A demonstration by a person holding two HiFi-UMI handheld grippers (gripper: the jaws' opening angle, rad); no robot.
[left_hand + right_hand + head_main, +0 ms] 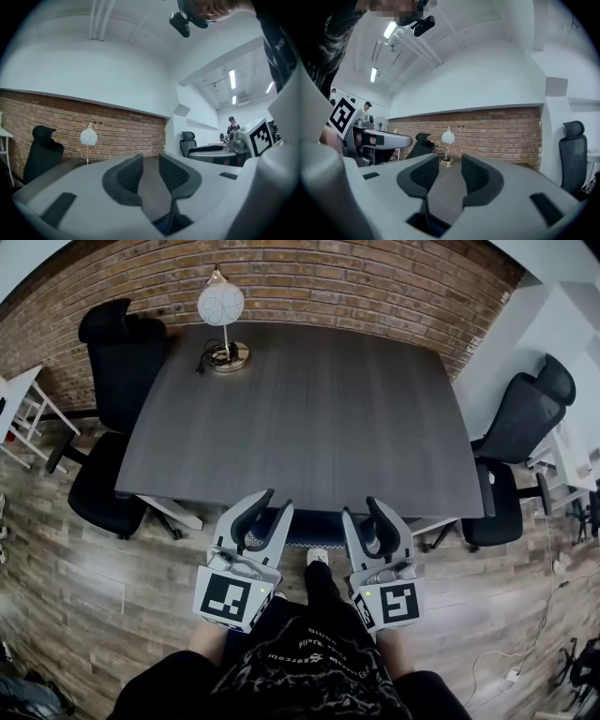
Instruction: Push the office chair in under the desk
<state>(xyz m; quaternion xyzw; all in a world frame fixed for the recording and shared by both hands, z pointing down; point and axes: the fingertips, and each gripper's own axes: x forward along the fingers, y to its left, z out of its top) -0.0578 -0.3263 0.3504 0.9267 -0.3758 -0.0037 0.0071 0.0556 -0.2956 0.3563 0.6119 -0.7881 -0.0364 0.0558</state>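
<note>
Counted one grey desk, one white-shaded lamp and one white rack. Chairs came to three: left black chair, right black chair, plus one blue chair, mostly hidden at the desk's near edge. Grippers were two: left gripper, right gripper.

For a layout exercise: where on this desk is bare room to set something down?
The desk top is bare from the lamp and cord at its far left corner out to the right and near edges. Only that corner is crowded.
</note>
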